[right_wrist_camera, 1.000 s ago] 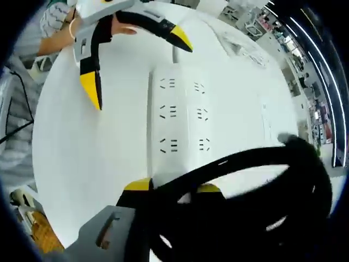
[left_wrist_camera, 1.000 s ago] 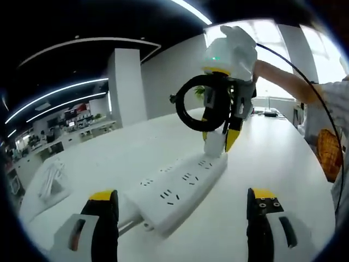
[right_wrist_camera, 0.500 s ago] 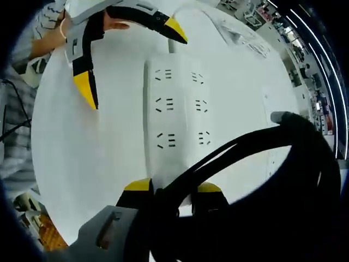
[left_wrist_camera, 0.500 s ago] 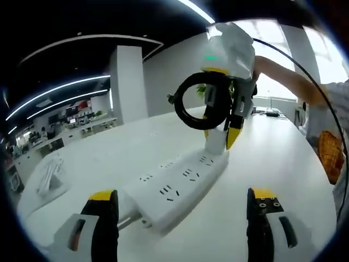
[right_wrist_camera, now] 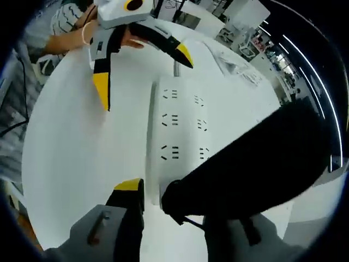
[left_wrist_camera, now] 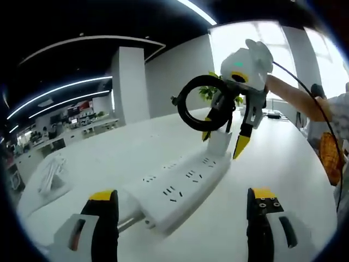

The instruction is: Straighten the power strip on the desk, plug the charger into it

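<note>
Left gripper view: looked along own left gripper (left_wrist_camera: 182, 218), jaws spread wide, holding nothing. Power strip (left_wrist_camera: 180, 188) lay flat on the white desk (left_wrist_camera: 283, 158) between and just beyond the jaws, long axis running away toward the far end. White charger (left_wrist_camera: 219, 143) stood upright at that far end, on or just over the last sockets; seated or not, could not tell. Right gripper (left_wrist_camera: 224, 143) above it, jaws parted and straddling the charger, black cable loop (left_wrist_camera: 197, 102) hanging at its side; grip on the charger not clear. Right gripper view: same strip (right_wrist_camera: 182, 128) seen lengthwise, sockets in two rows, left gripper (right_wrist_camera: 144, 73) open beyond the far end, a person's hand (right_wrist_camera: 128, 39) behind it. Dark cable bundle (right_wrist_camera: 256, 164) blocked the near end and own right jaw. Judged right gripper far nearer the charger; coming move a straight press down along the plug. White bundle (left_wrist_camera: 49, 176) near the desk's far-left edge, well apart.
</note>
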